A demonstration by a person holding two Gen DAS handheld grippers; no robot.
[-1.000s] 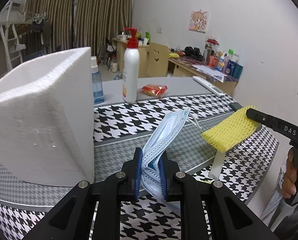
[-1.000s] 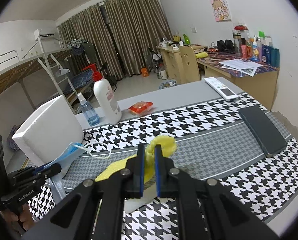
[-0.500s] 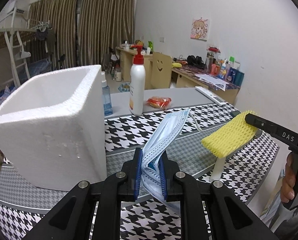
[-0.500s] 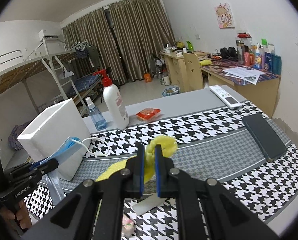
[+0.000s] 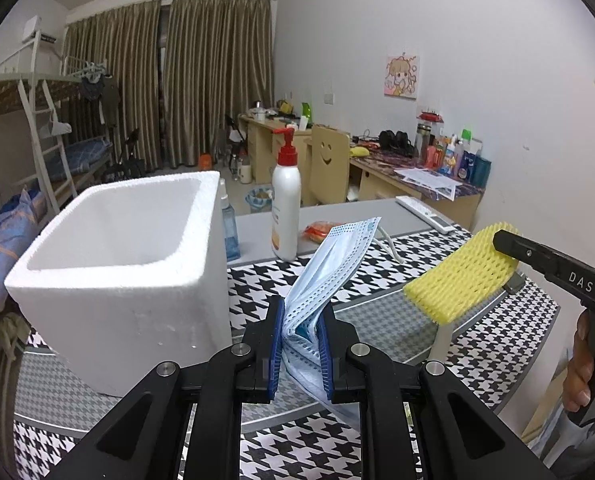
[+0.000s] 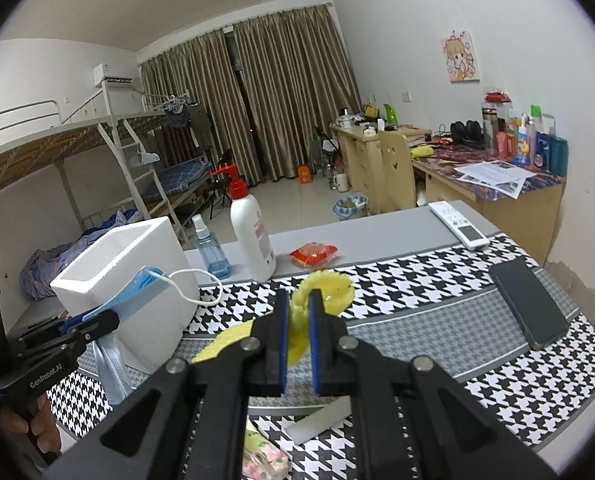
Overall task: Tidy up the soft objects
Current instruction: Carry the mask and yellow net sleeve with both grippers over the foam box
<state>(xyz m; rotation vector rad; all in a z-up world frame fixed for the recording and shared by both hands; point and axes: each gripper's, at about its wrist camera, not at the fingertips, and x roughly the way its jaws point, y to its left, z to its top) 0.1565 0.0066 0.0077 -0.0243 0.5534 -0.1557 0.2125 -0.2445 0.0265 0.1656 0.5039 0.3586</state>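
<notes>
Between the blue pads of the left gripper [image 5: 300, 344], a bundle of light-blue surgical masks [image 5: 329, 272] is clamped, its free end fanning up and forward past the fingertips with a white ear loop [image 6: 195, 286] trailing off it. Just to the left of that gripper stands an open white foam box [image 5: 137, 280] on the houndstooth tablecloth [image 5: 517, 344]. Ahead of the masks, further across the table, a white pump bottle with a red top [image 5: 286, 204] stands upright, with a small blue spray bottle [image 6: 209, 246] to its left and an orange snack packet [image 6: 314, 254] to its right. To the right, the right gripper [image 6: 298, 336] is clenched on a yellow foam net sleeve [image 5: 463, 276], which it holds above the cloth. Beyond it on its right lie a dark phone [image 6: 531, 304] and a white remote control [image 6: 459, 226].
</notes>
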